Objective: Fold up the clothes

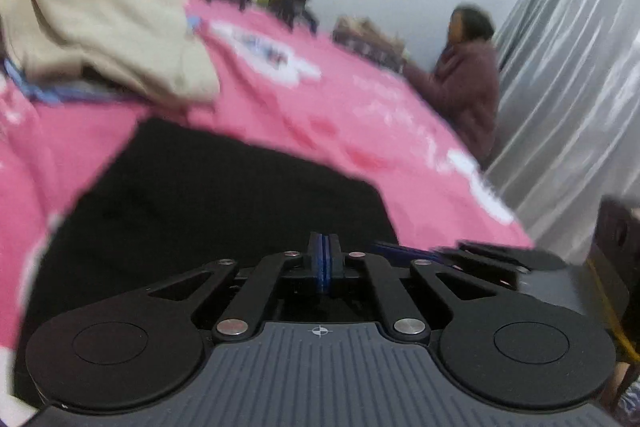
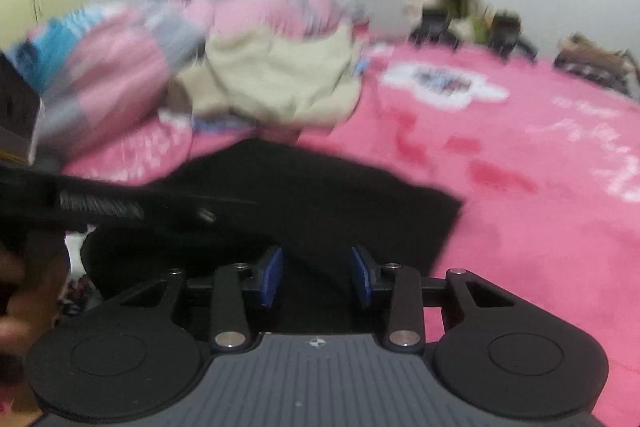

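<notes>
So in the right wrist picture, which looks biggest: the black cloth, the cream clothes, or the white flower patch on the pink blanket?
Largest to smallest, as they look in the right wrist view:
1. black cloth, though it lies nearest the camera, which inflates it
2. cream clothes
3. white flower patch

no readable text, white print on pink bedspread [image 2: 520,131] too blurred

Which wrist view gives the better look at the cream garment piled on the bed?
The left wrist view: the cream garment is larger there, its folds readable despite the blur. The right wrist view shows it smaller, farther off and more smeared.
</notes>
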{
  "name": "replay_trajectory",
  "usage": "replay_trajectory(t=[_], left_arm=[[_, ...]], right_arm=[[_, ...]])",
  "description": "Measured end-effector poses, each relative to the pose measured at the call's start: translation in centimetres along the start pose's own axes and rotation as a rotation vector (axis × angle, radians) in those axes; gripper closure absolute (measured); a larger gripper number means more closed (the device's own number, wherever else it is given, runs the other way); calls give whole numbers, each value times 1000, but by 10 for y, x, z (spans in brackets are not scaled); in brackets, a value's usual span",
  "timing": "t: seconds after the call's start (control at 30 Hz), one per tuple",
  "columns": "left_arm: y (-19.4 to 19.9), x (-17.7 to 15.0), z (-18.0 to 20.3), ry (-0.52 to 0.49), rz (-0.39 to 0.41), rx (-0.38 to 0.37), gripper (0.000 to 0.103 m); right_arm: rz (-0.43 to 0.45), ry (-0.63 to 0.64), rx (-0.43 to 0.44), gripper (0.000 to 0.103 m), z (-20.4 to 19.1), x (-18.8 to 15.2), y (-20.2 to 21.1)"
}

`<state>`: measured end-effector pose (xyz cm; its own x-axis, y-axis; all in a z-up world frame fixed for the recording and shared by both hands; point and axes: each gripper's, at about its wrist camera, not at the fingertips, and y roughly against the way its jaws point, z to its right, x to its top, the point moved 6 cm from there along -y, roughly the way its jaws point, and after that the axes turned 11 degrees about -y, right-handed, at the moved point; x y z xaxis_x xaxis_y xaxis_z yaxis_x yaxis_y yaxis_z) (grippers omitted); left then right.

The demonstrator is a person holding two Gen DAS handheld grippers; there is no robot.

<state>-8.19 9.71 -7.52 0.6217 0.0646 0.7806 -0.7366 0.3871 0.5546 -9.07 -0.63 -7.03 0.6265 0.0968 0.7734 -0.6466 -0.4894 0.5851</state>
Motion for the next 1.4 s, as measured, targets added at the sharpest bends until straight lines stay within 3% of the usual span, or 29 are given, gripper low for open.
replay_trajectory(t=[0.07, 0.13, 0.23, 0.27, 0.37, 0.47, 0.53, 0.6, 0.67, 0.8, 0.93, 0.97, 1.07, 1.13, 1.17, 1.2, 1.23, 1.3, 1.4], left_arm=[[-5, -2, -27, 122, 2, -32, 99], [3, 5, -50, 215, 31, 7, 99], [13, 19, -60, 129, 33, 200, 103], [11, 23, -56, 97, 23, 187, 103], [8, 36, -34, 66, 25, -12, 103], [-7, 39, -10, 34, -103, -248, 102], [-27, 31, -5, 77, -251, -408, 103], [-48, 27, -16, 156, -330, -442, 101], [-74, 22, -31, 264, -403, -486, 99], [-99, 46, -59, 386, -324, -399, 99], [-100, 65, -60, 338, -265, -323, 102], [-94, 68, -51, 274, -263, -321, 102], [-81, 62, -14, 211, -347, -506, 100], [-88, 42, 3, 201, -468, -531, 100], [-99, 33, 5, 193, -519, -494, 101], [-107, 31, 3, 229, -518, -500, 99], [-116, 29, 1, 273, -508, -516, 99], [-131, 42, -18, 423, -415, -501, 99], [-142, 60, -30, 436, -336, -428, 100]], right_arm=[[-12, -6, -28, 64, 4, -1, -12], [-1, -63, -69, 64, 23, 4, -6], [10, -134, -193, 63, 57, 9, 5], [15, -160, -216, 61, 66, 10, 9], [58, -191, -105, 61, 60, 13, 23], [78, -116, 59, 61, 28, 10, 34], [26, -39, 159, 62, 3, -1, 32], [-43, 19, 201, 61, -12, -17, 25], [-56, -32, 216, 61, -6, -27, 22], [-48, -158, 242, 61, 9, -36, 28], [-22, -93, 209, 61, 0, -41, 36], [-19, -81, 201, 61, -2, -42, 38], [-14, -84, 205, 61, -2, -41, 37], [-17, -102, 218, 61, 0, -41, 38], [-18, -107, 222, 61, 0, -40, 37], [-18, -111, 224, 61, 1, -41, 37], [-18, -114, 227, 61, 2, -41, 35], [-16, -122, 237, 61, 5, -40, 33], [-13, -143, 253, 61, 8, -40, 33]])
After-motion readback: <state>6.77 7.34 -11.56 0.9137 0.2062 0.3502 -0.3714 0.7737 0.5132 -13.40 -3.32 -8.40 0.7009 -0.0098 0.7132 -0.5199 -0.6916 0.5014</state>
